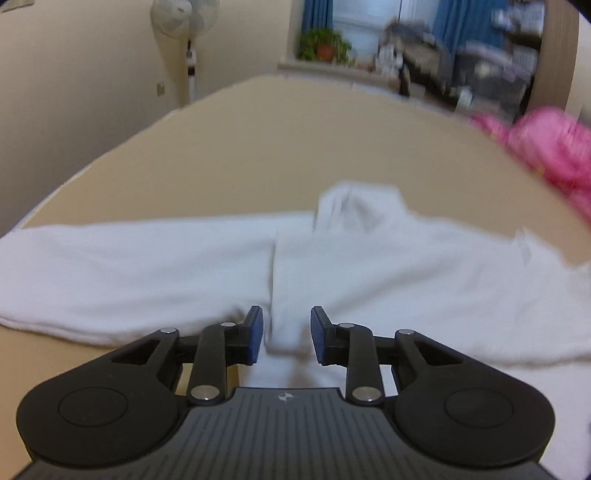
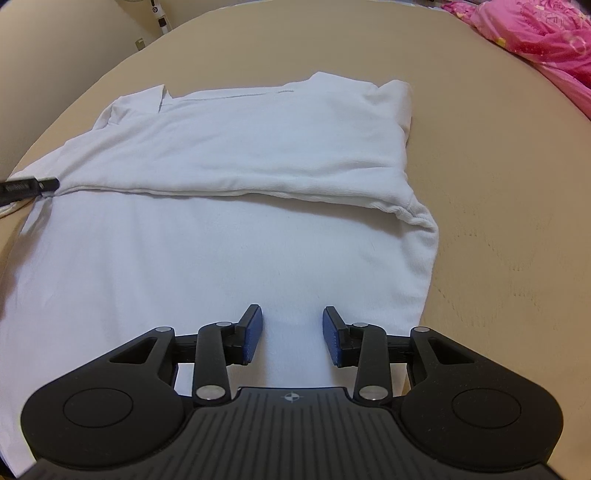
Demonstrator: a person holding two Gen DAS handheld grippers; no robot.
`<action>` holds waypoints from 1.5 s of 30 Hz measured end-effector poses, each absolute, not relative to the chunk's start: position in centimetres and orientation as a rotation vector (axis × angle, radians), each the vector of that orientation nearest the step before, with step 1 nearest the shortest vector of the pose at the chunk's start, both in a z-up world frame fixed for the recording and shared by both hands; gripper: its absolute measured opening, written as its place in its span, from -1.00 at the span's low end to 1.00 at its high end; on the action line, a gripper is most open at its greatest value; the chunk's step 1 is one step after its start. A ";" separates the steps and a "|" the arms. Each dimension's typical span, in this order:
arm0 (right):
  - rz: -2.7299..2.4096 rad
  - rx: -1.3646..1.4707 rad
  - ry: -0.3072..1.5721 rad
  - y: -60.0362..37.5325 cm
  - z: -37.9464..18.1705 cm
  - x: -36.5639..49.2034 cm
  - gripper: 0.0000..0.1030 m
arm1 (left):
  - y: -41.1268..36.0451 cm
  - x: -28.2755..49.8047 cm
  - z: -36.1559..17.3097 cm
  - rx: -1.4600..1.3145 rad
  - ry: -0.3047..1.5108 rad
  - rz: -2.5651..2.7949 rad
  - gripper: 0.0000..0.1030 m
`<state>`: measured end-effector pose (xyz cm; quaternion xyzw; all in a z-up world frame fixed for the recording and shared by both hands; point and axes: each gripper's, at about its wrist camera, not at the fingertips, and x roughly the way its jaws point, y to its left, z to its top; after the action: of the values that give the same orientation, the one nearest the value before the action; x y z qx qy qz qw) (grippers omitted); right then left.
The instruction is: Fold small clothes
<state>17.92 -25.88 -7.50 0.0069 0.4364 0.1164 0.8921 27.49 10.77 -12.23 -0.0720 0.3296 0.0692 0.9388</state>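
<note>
A white long-sleeved garment (image 2: 229, 155) lies flat on a tan surface (image 2: 498, 184), with its far part folded over toward me along a crease across the middle. In the left wrist view the same garment (image 1: 369, 266) spreads across the frame, one sleeve (image 1: 129, 273) stretched to the left. My left gripper (image 1: 287, 334) is open, low over a fold of the white cloth that lies between its fingers. My right gripper (image 2: 291, 334) is open and empty, just above the garment's near part. The left gripper's tip (image 2: 33, 186) shows at the garment's left edge.
A pink quilt (image 2: 546, 40) lies at the far right of the surface; it also shows in the left wrist view (image 1: 554, 147). A standing fan (image 1: 188, 33), a potted plant (image 1: 325, 46) and cluttered shelves stand beyond the far edge.
</note>
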 end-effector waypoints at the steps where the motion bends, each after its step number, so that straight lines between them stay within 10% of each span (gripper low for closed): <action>1: 0.243 0.021 0.901 -26.0 -7.5 17.9 -0.24 | 11.4 26.8 -11.4 -0.151 0.648 0.127 -0.27; 20: 0.230 -0.035 0.877 -25.0 -7.3 17.9 -0.18 | 38.4 19.4 -10.1 -0.740 0.697 0.485 0.26; 40: 0.229 -0.053 0.872 -24.7 -7.5 18.1 -0.12 | 38.7 18.3 -9.3 -0.778 0.649 0.700 0.24; 42: 0.228 -0.056 0.871 -24.7 -7.5 18.1 -0.12 | 38.7 18.7 -9.4 -0.752 0.639 0.713 0.17; 45: 0.228 -0.056 0.870 -24.7 -7.5 18.1 -0.12 | 39.0 19.2 -9.7 -0.709 0.632 0.759 -0.60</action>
<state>18.12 -24.65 -7.47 -0.0271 0.4206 0.1102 0.9001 19.18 38.97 -9.66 -0.3330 0.2968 0.3564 0.8210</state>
